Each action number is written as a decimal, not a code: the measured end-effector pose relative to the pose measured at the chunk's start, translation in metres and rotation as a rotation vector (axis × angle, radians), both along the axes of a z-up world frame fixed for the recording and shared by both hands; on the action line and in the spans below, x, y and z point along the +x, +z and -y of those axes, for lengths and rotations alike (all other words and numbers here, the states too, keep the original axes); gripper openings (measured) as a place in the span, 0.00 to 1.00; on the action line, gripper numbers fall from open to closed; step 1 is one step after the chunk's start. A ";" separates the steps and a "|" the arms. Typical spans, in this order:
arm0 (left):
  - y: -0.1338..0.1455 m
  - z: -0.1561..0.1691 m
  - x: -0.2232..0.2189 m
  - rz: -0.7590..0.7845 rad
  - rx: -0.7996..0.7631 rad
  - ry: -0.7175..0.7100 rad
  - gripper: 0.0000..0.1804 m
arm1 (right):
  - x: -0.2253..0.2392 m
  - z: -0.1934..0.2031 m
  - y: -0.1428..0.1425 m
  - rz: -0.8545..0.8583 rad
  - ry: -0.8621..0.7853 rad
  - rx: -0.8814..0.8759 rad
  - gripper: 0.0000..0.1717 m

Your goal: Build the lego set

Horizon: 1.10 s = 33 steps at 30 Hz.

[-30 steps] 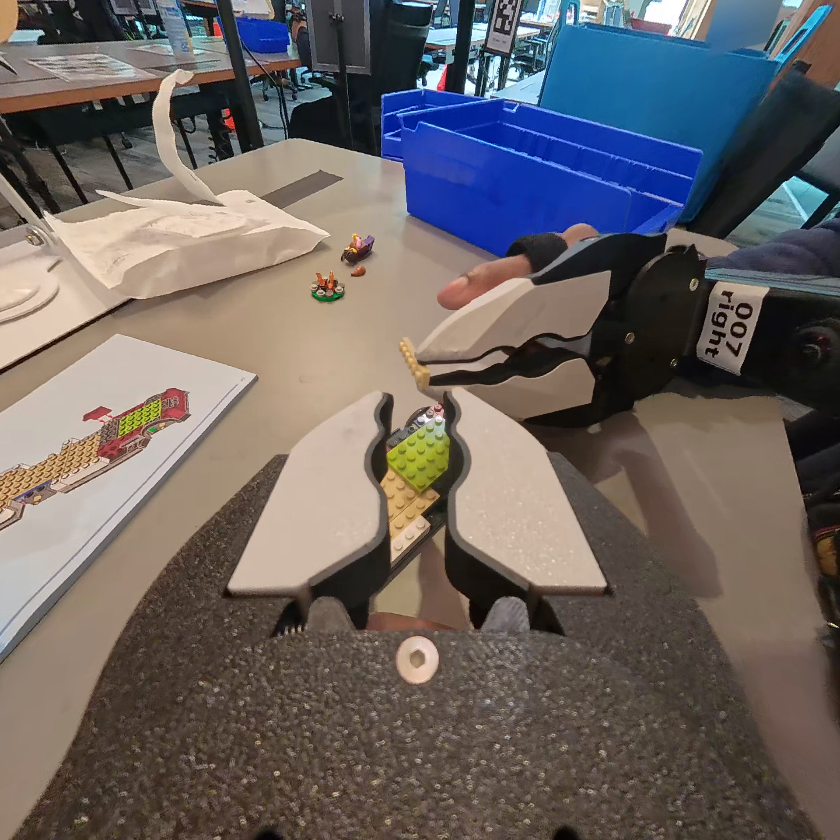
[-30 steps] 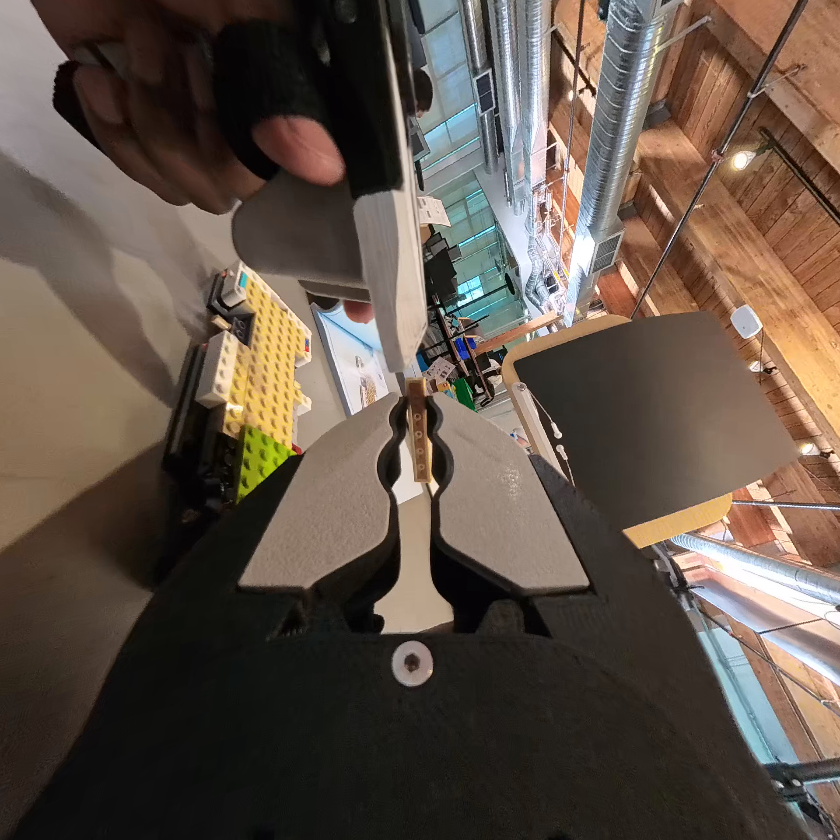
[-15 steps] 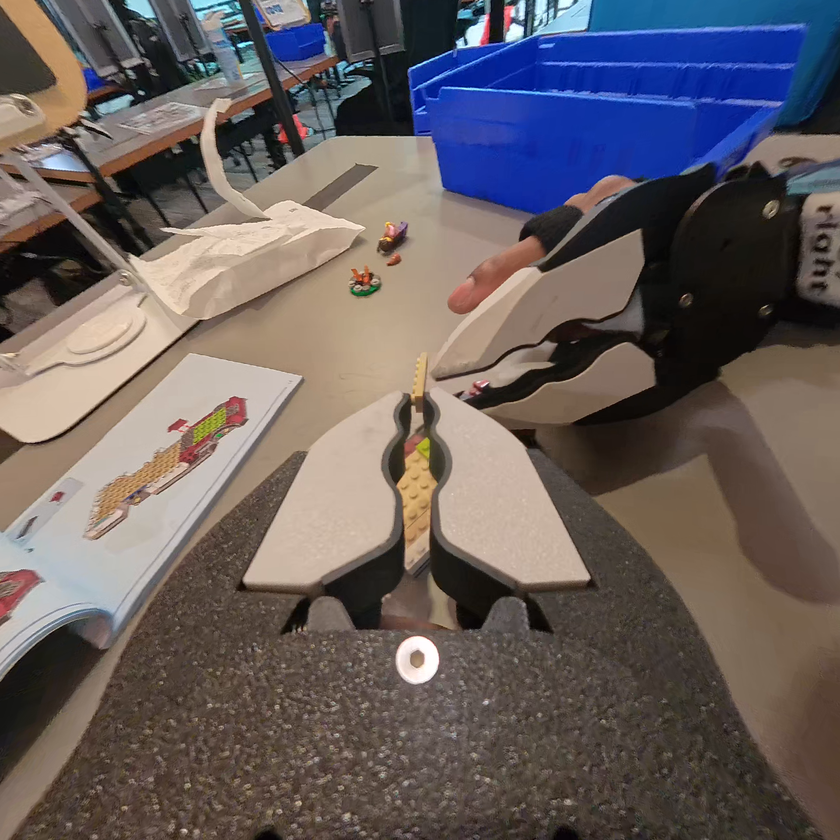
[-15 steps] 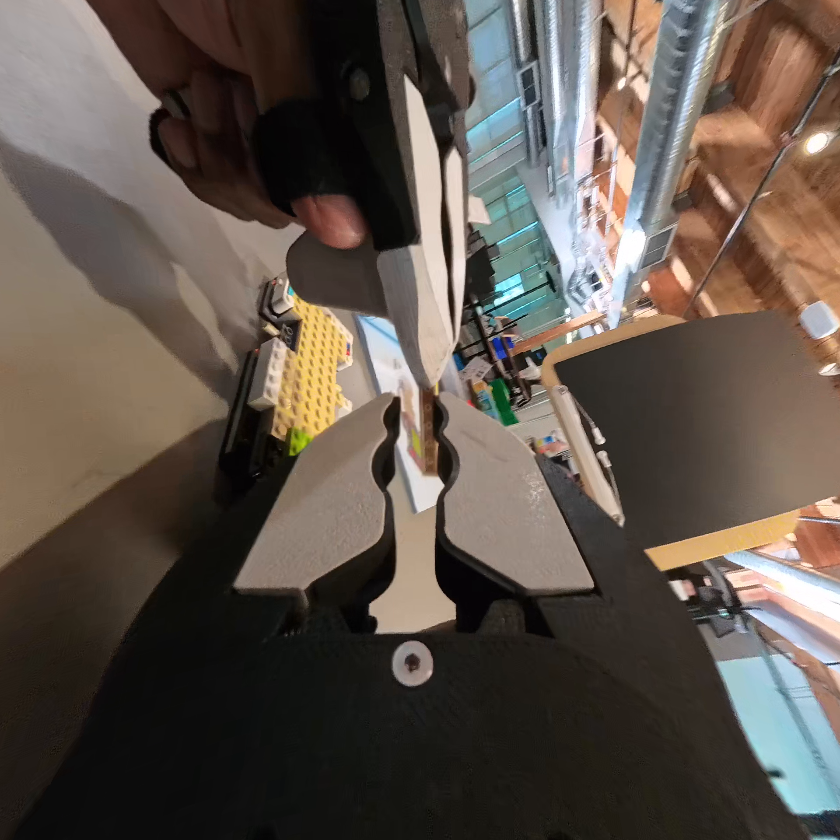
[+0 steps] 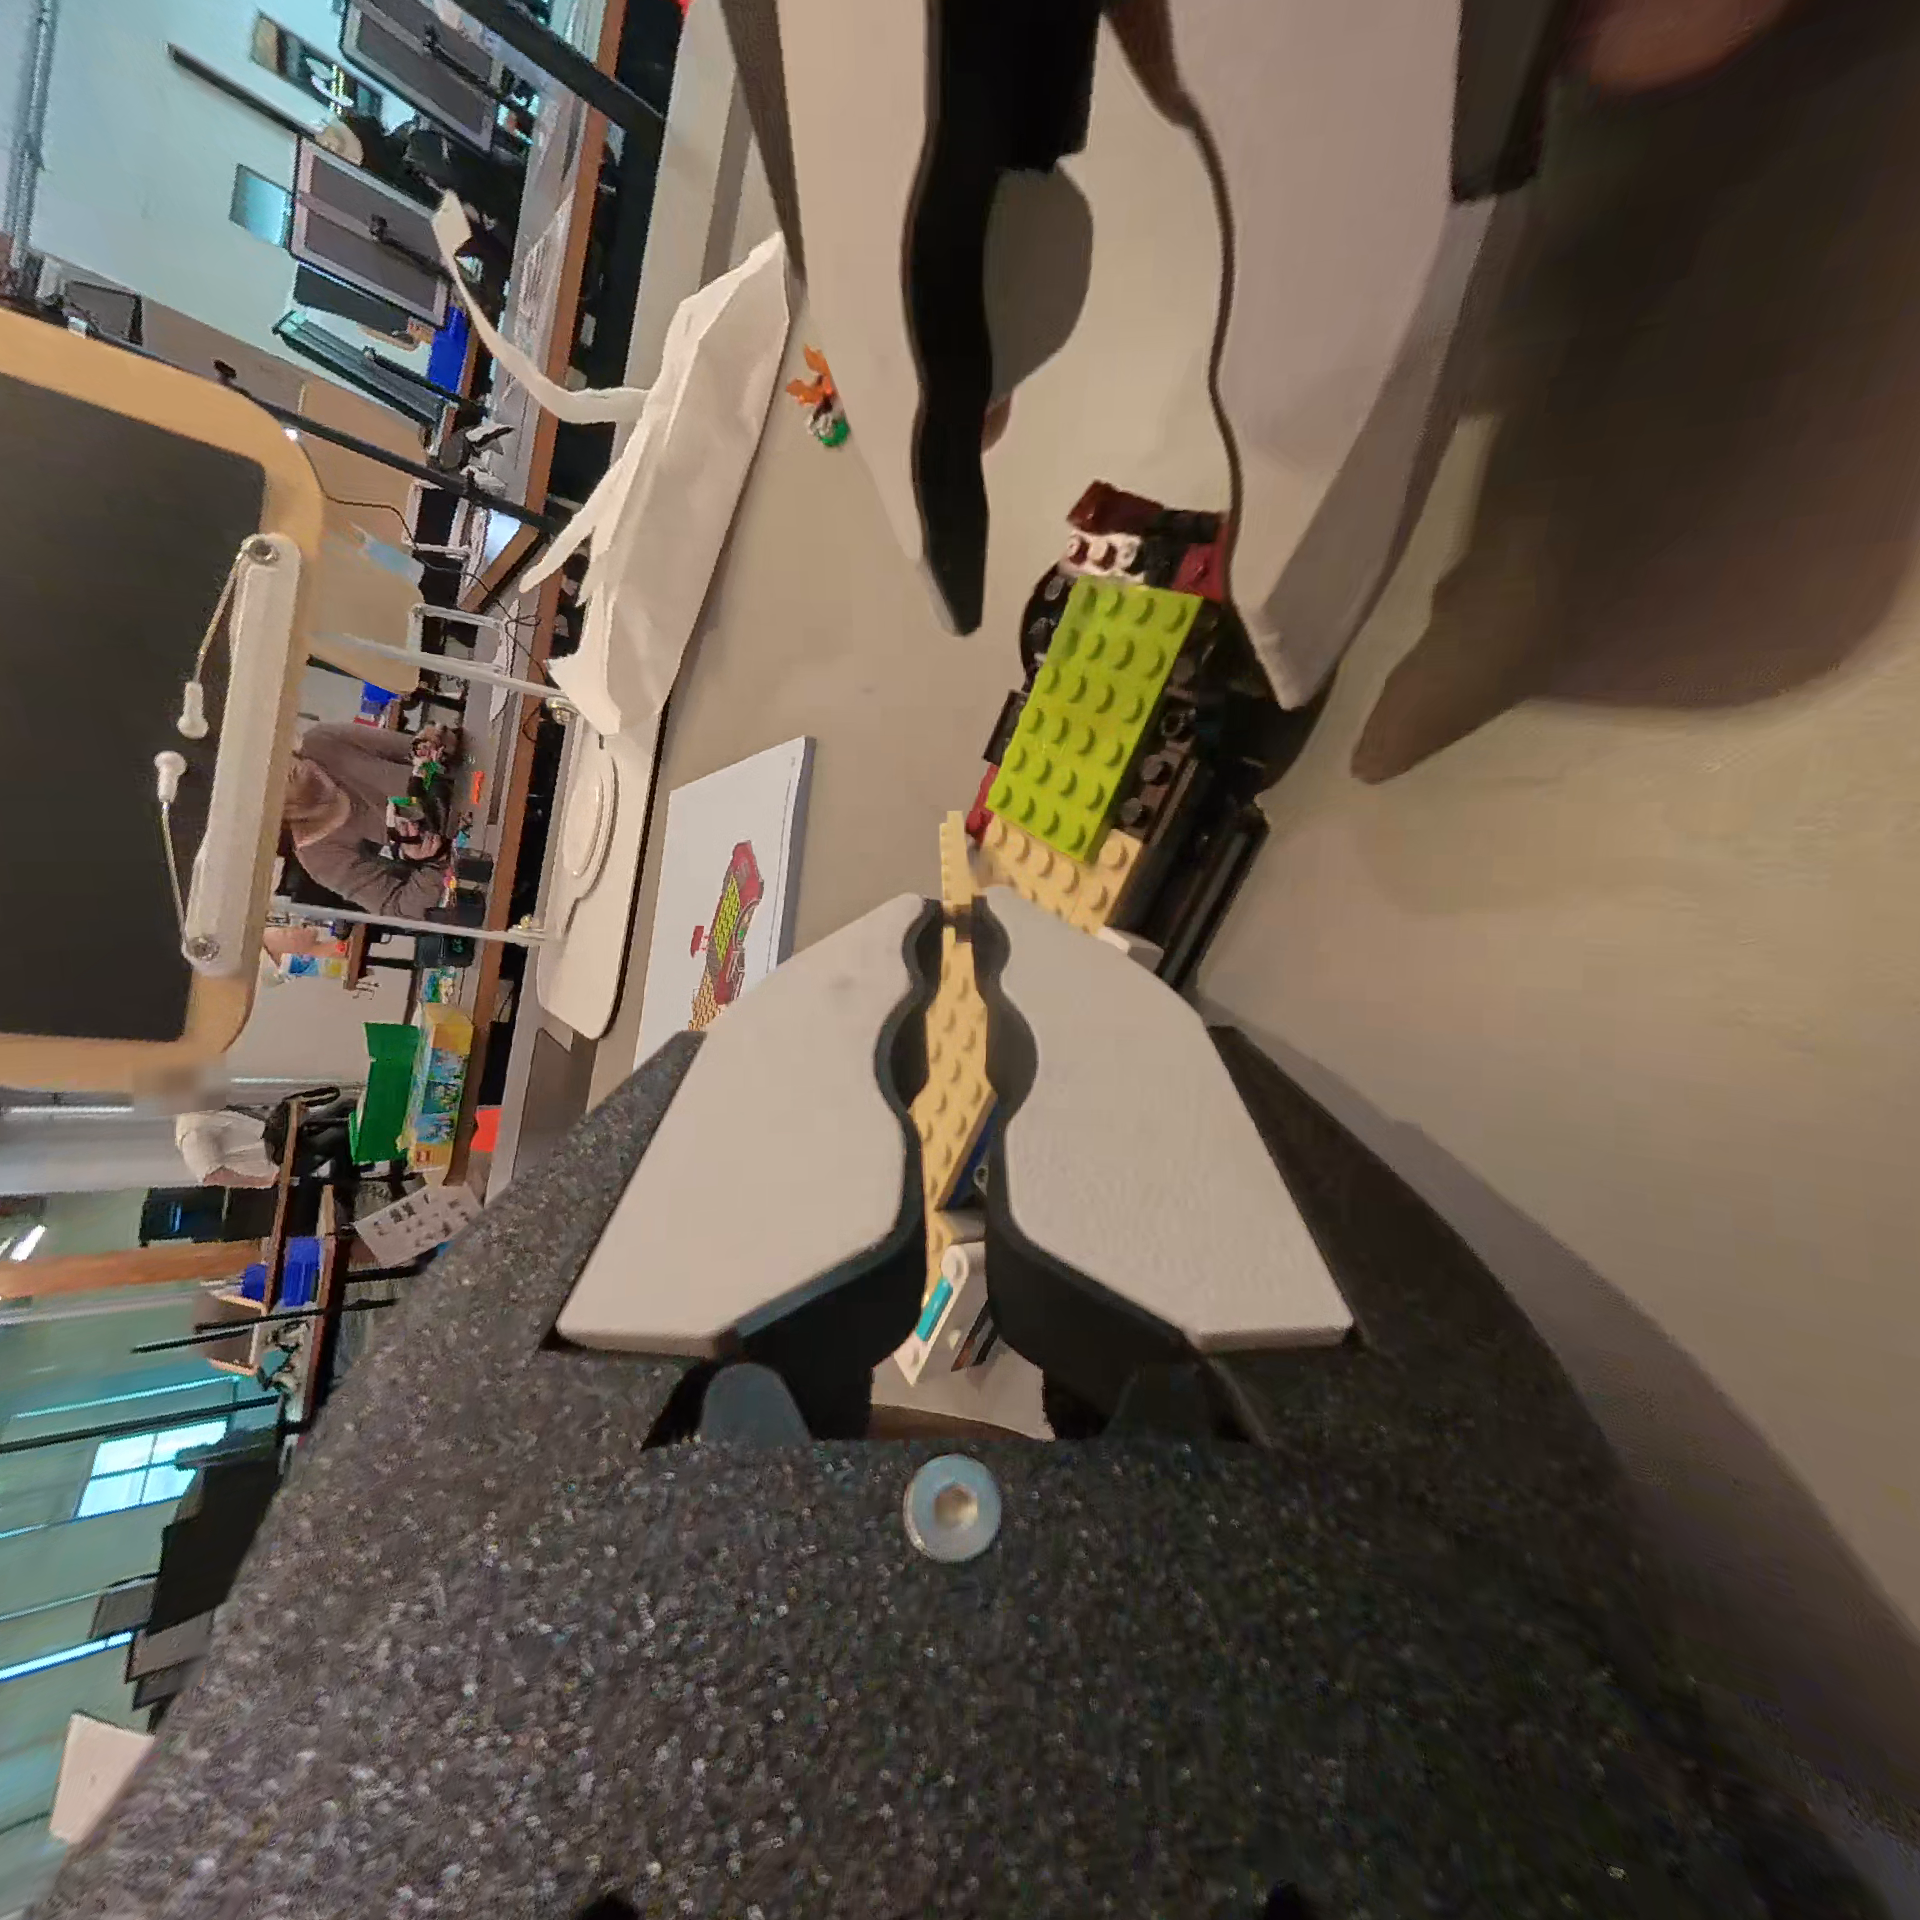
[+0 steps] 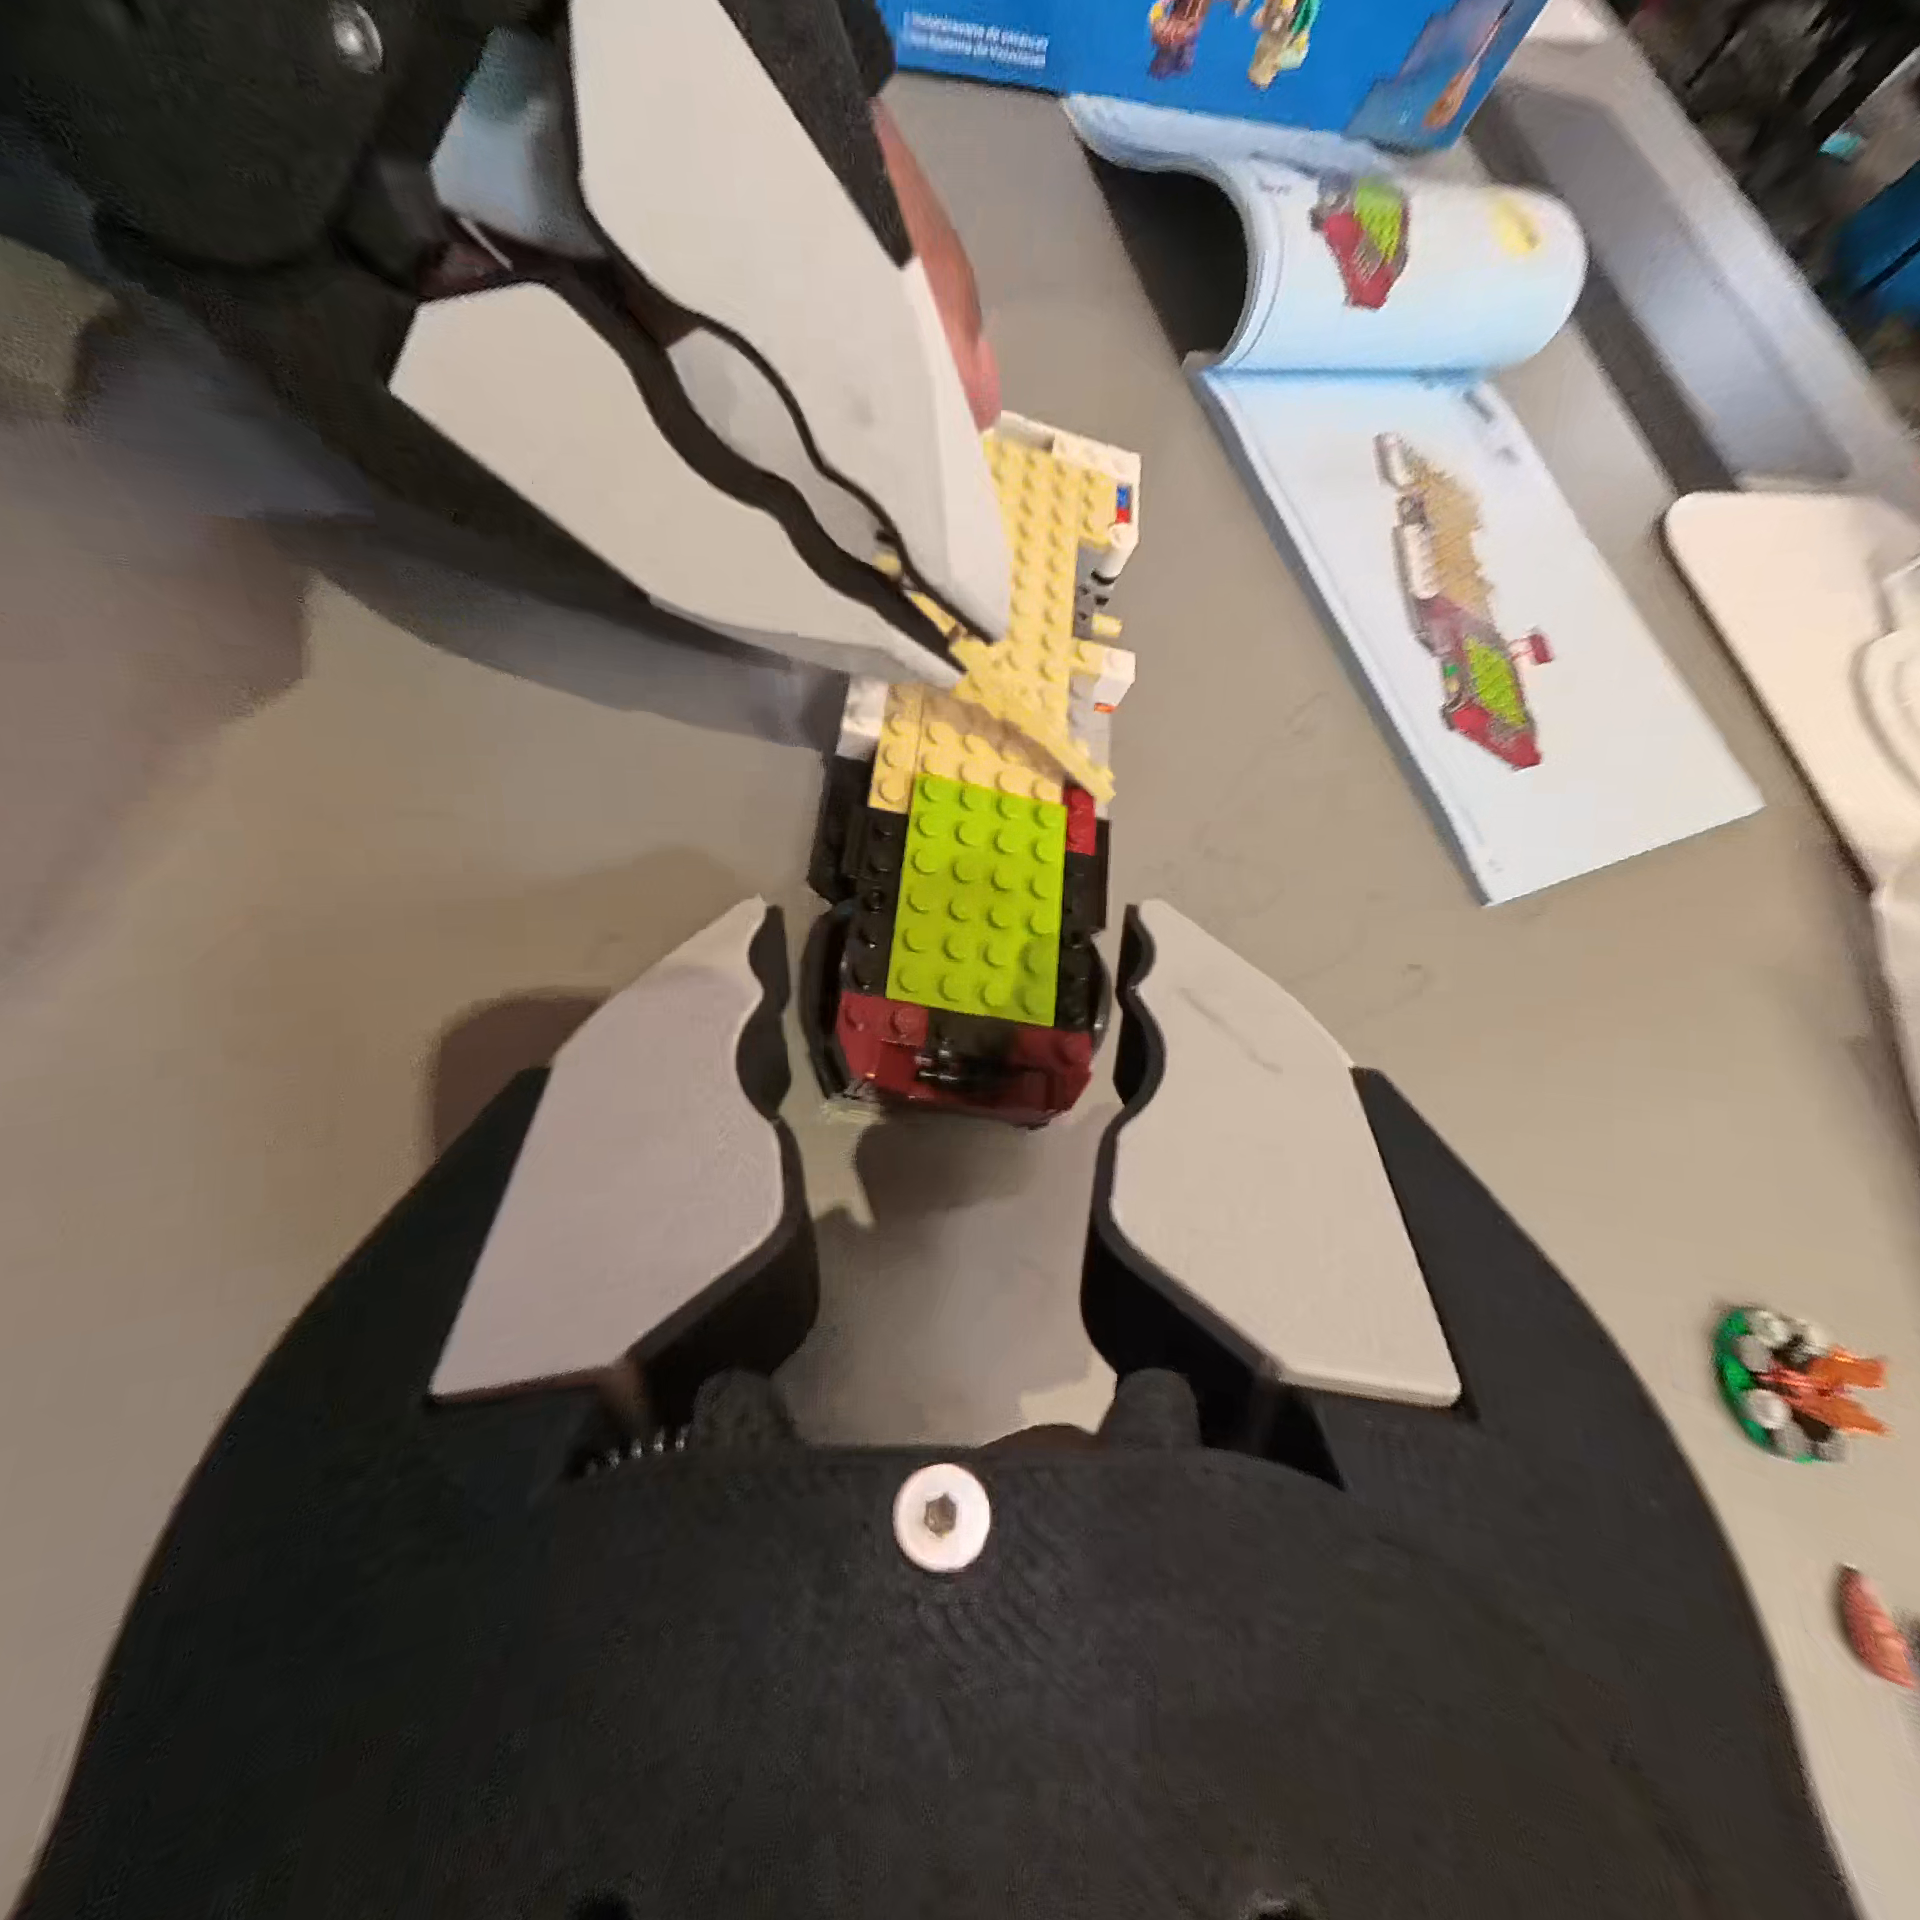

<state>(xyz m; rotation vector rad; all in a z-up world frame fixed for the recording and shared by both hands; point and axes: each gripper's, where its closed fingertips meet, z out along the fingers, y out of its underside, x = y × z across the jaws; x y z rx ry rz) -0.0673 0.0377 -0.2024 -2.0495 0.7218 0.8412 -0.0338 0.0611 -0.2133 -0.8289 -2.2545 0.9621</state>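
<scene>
Pinching a thin tan plate (image 5: pixel 951 1049) edge-on, the left gripper (image 5: pixel 961 914) holds something light and stiff (it looks apt to pivot), while the right gripper (image 6: pixel 940 935) stands spread beside the brick model (image 6: pixel 971 894), apart from its sturdier dark base.

Booklet (image 6: pixel 1392 260) — upper pages blurred; box (image 6: pixel 1195 52) cut off.

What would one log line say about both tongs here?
left tongs: shut on tan plate | right tongs: open, straddling brick model, not gripping | table: booklet

Pale grey wavy-edged fingers (image 6: pixel 665 1143) are set in speckled black shells; one silver hex screw (image 6: pixel 941 1520) is centred; possibly a black finger sleeve at 12 o'clock.
</scene>
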 end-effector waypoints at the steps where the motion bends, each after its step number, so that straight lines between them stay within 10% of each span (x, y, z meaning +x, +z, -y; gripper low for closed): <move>1: -0.001 0.000 0.001 -0.010 -0.009 -0.006 0.03 | 0.000 0.001 -0.003 0.025 -0.005 -0.004 0.36; 15: -0.010 0.003 0.013 -0.083 -0.118 -0.106 0.07 | -0.008 -0.001 -0.012 0.102 -0.072 -0.032 0.38; 33: -0.003 0.002 0.004 0.503 -0.037 0.136 0.14 | -0.008 -0.005 -0.015 0.130 -0.091 -0.060 0.37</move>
